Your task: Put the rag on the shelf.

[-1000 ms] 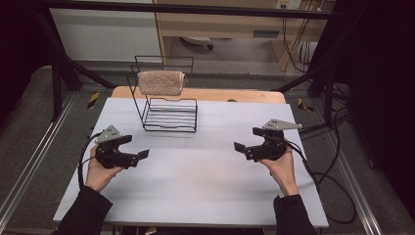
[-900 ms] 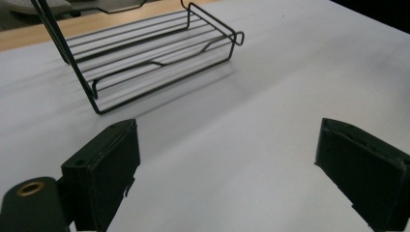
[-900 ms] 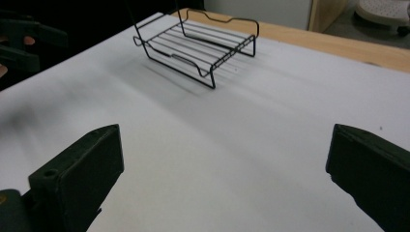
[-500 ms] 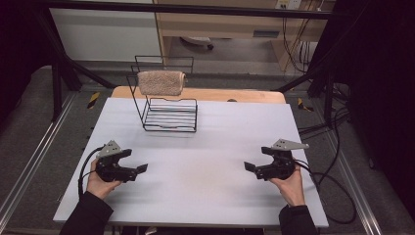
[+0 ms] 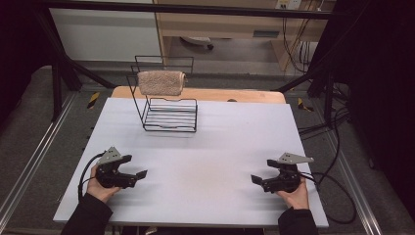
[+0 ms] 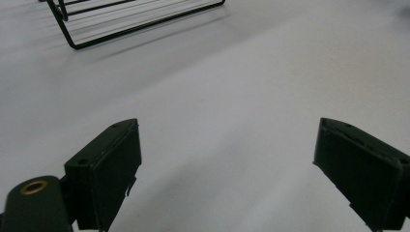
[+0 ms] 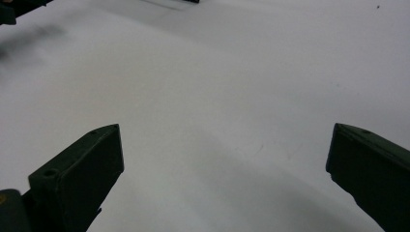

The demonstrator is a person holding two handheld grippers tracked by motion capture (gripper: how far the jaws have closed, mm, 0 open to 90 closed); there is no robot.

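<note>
A beige towel point(image 5: 161, 82) hangs folded over the top bar of a black wire rack point(image 5: 169, 115) at the back of the white table point(image 5: 210, 147). My left gripper point(image 5: 133, 166) rests low at the front left, open and empty, jaws pointing right; its own view point(image 6: 227, 159) looks across bare table toward the rack's base point(image 6: 130, 24). At the front right my right gripper point(image 5: 258, 179) sits open and empty, jaws pointing left. In its own view the right gripper point(image 7: 222, 169) has bare table between wide jaws.
A wooden board edge point(image 5: 244, 95) runs behind the table. Cables point(image 5: 337, 196) trail off the right side near the metal frame rail point(image 5: 29, 161). Dark curtains flank both sides.
Both grippers have drawn back toward the front edge of the table and lowered, left staying left and right staying right. The towel and rack have not moved.
</note>
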